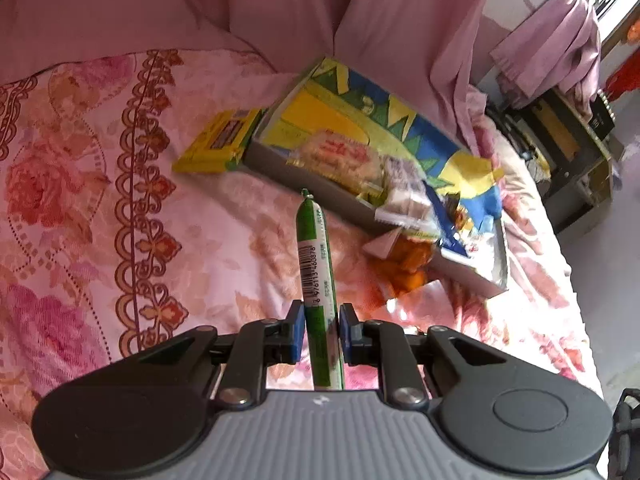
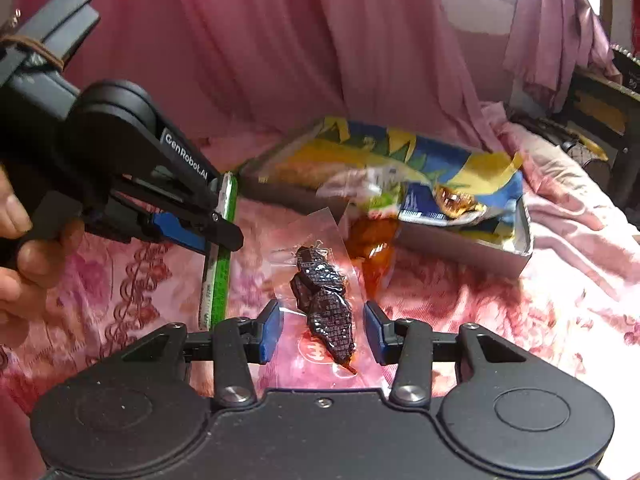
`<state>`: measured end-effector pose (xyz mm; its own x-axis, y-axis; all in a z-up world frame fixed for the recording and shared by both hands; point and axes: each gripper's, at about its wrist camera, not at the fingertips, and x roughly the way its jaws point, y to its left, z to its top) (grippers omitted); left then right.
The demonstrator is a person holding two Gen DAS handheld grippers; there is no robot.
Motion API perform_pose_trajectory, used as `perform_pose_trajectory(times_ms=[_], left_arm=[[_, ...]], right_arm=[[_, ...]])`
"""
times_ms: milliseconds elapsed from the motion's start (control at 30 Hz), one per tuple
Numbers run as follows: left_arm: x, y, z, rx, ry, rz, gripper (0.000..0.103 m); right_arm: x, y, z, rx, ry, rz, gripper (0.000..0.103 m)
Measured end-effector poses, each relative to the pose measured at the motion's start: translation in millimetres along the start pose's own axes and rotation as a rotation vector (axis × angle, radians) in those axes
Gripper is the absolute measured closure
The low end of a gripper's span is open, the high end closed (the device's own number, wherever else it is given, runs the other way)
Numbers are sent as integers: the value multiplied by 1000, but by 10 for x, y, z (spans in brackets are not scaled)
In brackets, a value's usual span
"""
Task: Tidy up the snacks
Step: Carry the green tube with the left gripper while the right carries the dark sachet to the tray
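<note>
**Both grippers loaded above the bedspread**

Blue pads of the left gripper (image 1: 322,334) were clamped on a green sausage stick (image 1: 316,264), its tip aimed toward the snack box (image 1: 308,178). Right gripper (image 2: 324,330) pinched a clear pouch of dark braised snack (image 2: 326,304) between half-closed jaws. An orange snack packet (image 2: 370,252) leaned against the box wall. Beside the box lay a yellow carton (image 1: 218,144) on the floral bedspread (image 1: 100,200).
</note>
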<state>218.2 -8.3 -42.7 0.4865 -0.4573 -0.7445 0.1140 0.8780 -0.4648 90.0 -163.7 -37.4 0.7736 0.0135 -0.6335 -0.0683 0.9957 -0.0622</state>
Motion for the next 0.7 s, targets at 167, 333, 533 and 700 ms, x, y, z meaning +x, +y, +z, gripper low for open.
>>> perform_pose_trajectory(times_ms=[167,333,533,700], left_arm=[[-36,-73,157,-10,-30,-43,83],[30,-214,420,-5,-61,-91,83],[154,-349,827,16,-126,-131,83],[429,-342,1090,-37,-140,-172,83]], right_arm=[[-92,-96,110,35,-62,-10,57],[-89,-243,331,4,-116,-39,57],[86,-548,626,-5,-167,-78,57],[392,-797,789,24,-177,-108,57]])
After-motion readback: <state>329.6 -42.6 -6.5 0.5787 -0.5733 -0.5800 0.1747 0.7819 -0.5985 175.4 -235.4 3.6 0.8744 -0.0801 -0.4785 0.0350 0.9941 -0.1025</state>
